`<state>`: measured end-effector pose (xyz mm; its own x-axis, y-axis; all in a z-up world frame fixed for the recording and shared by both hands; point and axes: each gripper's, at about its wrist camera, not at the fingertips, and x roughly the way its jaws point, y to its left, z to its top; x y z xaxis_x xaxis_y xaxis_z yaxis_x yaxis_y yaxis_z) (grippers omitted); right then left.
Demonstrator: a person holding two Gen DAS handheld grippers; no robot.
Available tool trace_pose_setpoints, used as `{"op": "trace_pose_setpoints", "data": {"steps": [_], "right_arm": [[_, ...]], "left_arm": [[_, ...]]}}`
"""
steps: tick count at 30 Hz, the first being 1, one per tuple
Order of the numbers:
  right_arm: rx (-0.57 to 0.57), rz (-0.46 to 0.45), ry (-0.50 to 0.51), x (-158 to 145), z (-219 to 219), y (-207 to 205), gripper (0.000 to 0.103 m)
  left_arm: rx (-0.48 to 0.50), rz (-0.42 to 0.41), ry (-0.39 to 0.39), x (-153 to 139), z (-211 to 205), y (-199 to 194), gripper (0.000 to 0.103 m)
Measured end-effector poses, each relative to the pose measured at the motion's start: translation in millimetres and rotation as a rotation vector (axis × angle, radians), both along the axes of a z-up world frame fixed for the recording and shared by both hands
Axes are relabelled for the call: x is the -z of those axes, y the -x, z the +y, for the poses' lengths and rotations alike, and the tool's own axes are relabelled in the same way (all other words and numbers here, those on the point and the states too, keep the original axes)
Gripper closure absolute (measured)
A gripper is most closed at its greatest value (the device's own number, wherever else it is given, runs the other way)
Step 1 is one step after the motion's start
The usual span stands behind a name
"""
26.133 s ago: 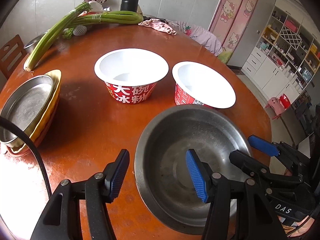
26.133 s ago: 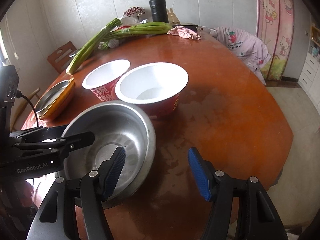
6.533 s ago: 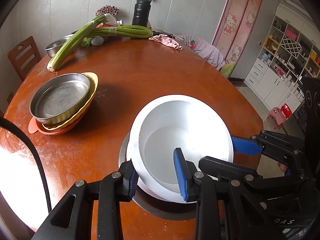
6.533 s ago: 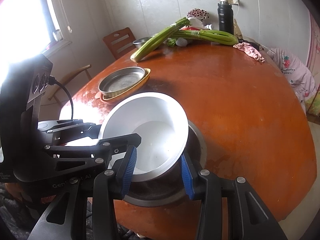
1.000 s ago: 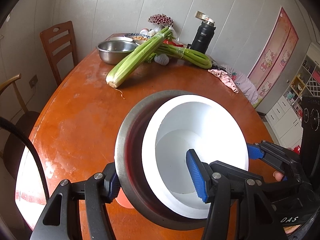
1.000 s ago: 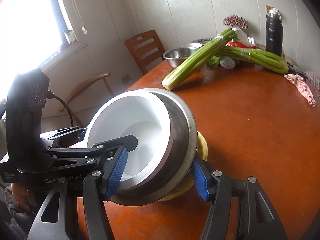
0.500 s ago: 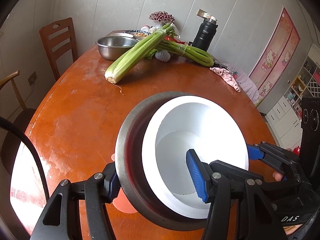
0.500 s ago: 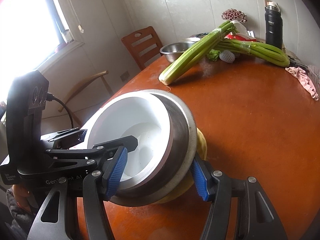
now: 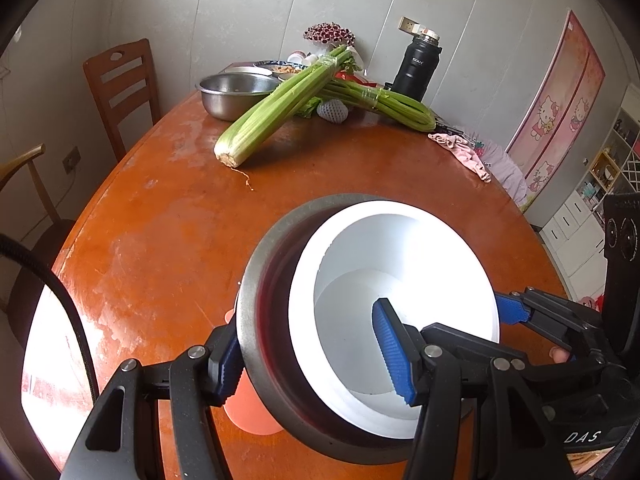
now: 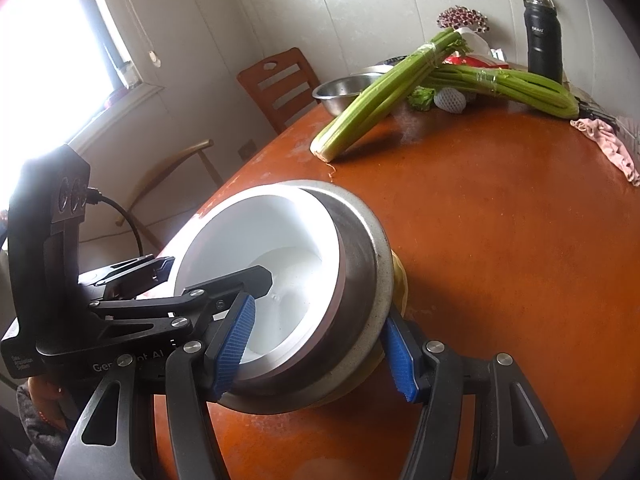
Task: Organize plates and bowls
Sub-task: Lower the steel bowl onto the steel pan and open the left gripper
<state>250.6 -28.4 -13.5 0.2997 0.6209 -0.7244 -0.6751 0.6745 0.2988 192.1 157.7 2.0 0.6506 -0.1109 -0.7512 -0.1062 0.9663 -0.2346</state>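
nested bowls gripped from both sides above the plate stack

left gripper (image 9: 310,354): jaws partly apart and closed across the near wall of the steel bowl (image 9: 256,304), one blue pad outside the rim, the other inside the white bowl (image 9: 400,280) nested in it. right gripper (image 10: 316,346): likewise closed across the opposite wall, one pad inside the white bowl, one on the steel outer side.

position: the bowls sit tilted at the near edge of the round orange bench (image 9: 160,240). whether they rest on what lies below or are held just clear cannot be told.

left wrist view only: an orange plate (image 9: 248,408) edge under the steel bowl, and a fingertip behind the right gripper's frame.

right wrist view only: a yellow plate (image 10: 400,276) rim under the steel bowl, the window, and the left gripper's cable.

both views: celery bunches (image 9: 276,108), a second steel bowl (image 9: 232,94), a black flask (image 9: 416,68) and a pink cloth (image 9: 460,148) at the far side, well apart from the stack.
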Motion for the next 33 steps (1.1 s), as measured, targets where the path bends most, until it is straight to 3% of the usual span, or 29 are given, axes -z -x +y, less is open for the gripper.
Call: {"op": "trace_pose_setpoints", "data": {"steps": [20, 33], "right_arm": [[0.022, -0.048, 0.022, 0, 1, 5, 0.039], [0.033, -0.056, 0.020, 0, -4, 3, 0.039]], "left_arm": [[-0.010, 0.038, -0.047, 11, -3, -7, 0.044], [-0.015, 0.027, -0.022, 9, 3, -3, 0.044]]}}
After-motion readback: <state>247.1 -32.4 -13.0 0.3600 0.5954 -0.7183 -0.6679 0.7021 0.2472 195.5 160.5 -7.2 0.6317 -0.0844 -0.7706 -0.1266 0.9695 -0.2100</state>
